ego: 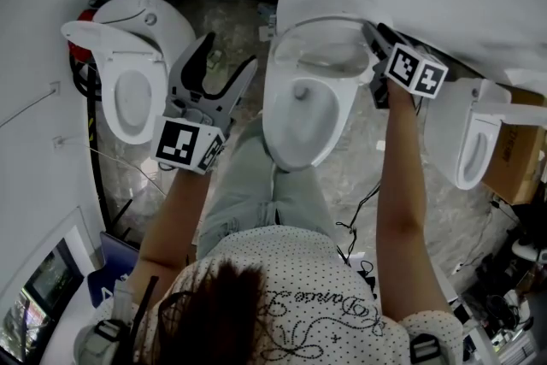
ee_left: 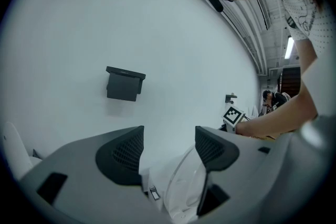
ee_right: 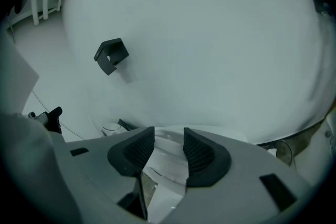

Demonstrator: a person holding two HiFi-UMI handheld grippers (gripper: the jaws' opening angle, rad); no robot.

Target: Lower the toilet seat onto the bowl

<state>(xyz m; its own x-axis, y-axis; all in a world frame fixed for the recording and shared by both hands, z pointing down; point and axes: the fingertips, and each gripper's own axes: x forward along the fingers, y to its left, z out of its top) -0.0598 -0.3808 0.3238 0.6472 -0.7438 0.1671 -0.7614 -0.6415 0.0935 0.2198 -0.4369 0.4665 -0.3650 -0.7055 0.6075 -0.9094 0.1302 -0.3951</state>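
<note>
The middle toilet's white seat stands partly raised over its bowl, with the lid upright behind it against the wall. My right gripper reaches the seat's right rim. In the right gripper view the white seat edge fills the narrow gap of that gripper, whose pads close on it. My left gripper hangs in the air left of the bowl, jaws wide apart and empty. The left gripper view has the same toilet beyond the left gripper.
A second toilet with its seat up stands at the left, and a third at the right beside a cardboard box. Cables lie on the floor. A dark box hangs on the white wall. The person's legs stand before the bowl.
</note>
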